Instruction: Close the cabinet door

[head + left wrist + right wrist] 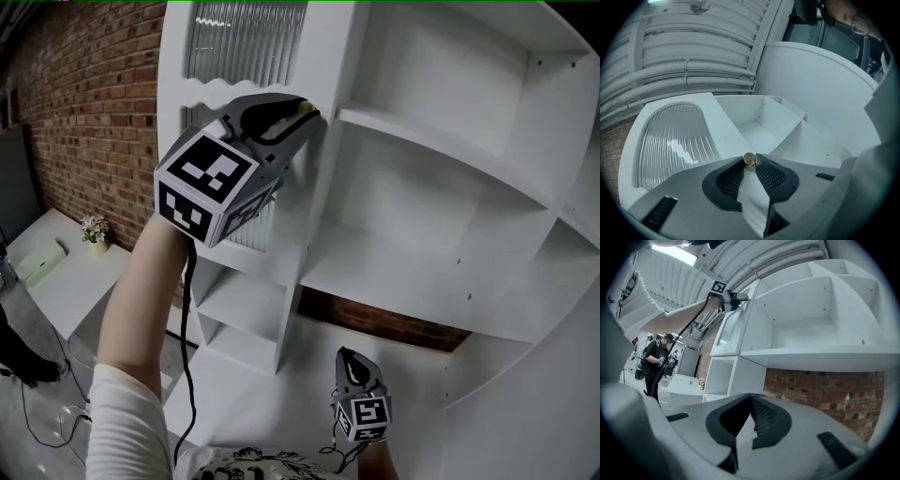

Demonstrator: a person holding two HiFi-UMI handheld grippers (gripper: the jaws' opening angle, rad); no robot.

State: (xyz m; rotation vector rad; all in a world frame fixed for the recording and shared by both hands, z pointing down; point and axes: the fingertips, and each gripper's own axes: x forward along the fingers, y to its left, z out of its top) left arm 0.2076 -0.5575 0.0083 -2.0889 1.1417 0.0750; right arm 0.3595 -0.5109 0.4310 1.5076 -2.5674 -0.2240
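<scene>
The white cabinet door (246,56) has a ribbed glass pane (675,140) and stands partly open beside the white open shelves (441,141). My left gripper (307,111) is raised to the door's edge and shut on its small brass knob (749,159), which sits between the jaw tips. In the right gripper view the door (730,324) shows edge-on, with the left gripper (739,297) at its top. My right gripper (351,360) hangs low in front of the cabinet, apart from it. Its jaws (751,397) meet at the tips with nothing between them.
A red brick wall (84,103) runs behind and left of the cabinet. A low white table (66,281) carries a small flower pot (94,230). A person (656,357) stands far off at the left. Cables lie on the floor (56,422).
</scene>
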